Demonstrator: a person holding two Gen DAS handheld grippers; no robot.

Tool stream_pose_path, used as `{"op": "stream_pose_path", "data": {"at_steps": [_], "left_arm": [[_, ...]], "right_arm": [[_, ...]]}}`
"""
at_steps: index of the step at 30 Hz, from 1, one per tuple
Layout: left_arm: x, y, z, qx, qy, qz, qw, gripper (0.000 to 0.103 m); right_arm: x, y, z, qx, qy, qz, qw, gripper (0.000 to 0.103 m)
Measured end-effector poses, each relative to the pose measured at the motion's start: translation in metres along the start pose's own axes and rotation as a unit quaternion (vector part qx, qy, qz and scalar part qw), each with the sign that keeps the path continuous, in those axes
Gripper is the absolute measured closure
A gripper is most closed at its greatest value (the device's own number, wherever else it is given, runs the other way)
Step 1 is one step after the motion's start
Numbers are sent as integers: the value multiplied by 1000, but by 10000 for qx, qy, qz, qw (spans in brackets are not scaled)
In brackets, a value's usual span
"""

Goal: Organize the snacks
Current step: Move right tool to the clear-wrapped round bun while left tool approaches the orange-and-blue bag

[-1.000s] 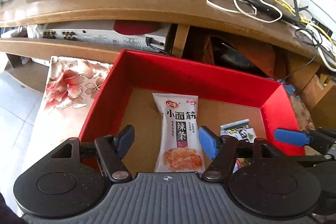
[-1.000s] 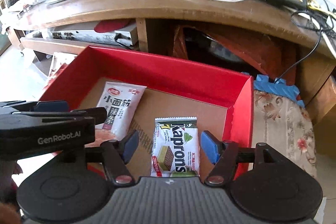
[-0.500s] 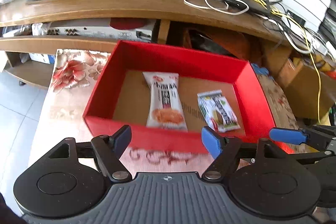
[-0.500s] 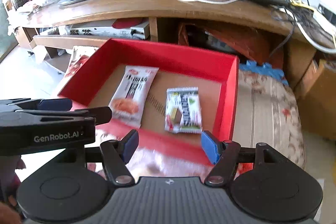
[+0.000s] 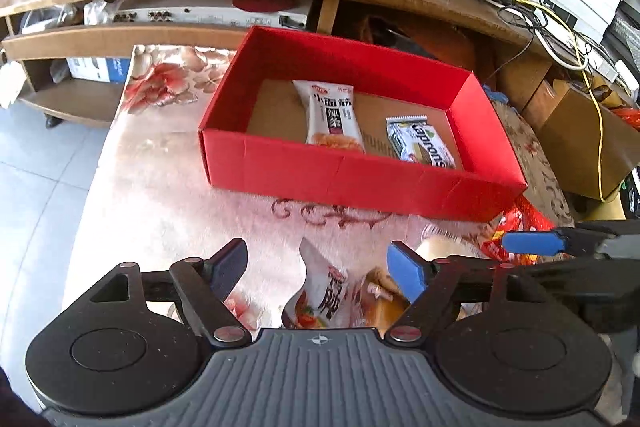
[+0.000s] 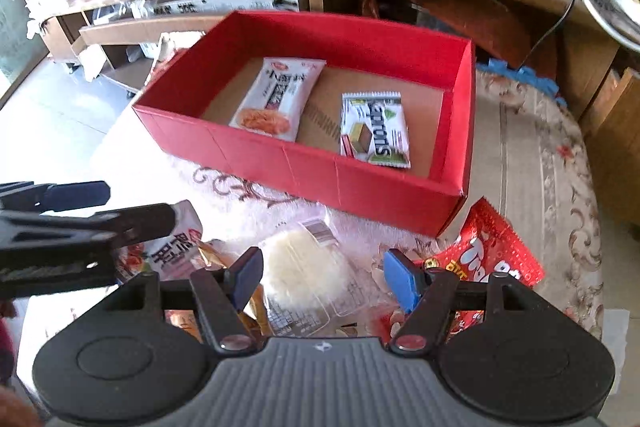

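Two snack packets [image 5: 334, 117] are seen lying in the red box [image 5: 360, 179] at frame centre. The left gripper [image 5: 318, 267] is opening above a white packet [image 5: 326, 293], nothing clamped. The right gripper [image 6: 322, 279] is held open over a clear-wrapped snack [image 6: 304, 267].

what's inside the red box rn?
Two packets lie flat on the red box's cardboard floor: a white spicy-strip pack and a green Kaprons wafer pack, apart. The near wall hides the floor strip just behind it.
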State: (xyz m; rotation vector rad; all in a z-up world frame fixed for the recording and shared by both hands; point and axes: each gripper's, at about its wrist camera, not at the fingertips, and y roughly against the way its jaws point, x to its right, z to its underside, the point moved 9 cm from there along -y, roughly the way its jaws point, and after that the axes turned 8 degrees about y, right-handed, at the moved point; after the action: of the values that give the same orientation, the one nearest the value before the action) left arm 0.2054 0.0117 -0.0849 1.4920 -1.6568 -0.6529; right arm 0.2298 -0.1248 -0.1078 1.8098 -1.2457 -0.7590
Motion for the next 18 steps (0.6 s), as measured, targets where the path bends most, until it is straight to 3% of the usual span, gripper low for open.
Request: {"op": "stream_pose_path", "data": {"at_steps": [6, 12, 16, 18], "left_arm": [[0, -1, 4, -70, -69, 43, 9999, 19], [-3, -4, 5, -139, -70, 22, 9999, 18], [-5, -6, 8, -207, -64, 11, 9998, 18], [-3, -5, 8, -205, -82, 36, 9998, 18]], "right_arm": [[-9, -14, 5, -233, 217, -230, 9992, 29], [-12, -31, 6, -405, 373, -178, 9983, 22], [-6, -39, 19, -570, 378, -77, 9976, 24], [-4, -39, 27, -673, 384, -48, 9970, 33]]}}
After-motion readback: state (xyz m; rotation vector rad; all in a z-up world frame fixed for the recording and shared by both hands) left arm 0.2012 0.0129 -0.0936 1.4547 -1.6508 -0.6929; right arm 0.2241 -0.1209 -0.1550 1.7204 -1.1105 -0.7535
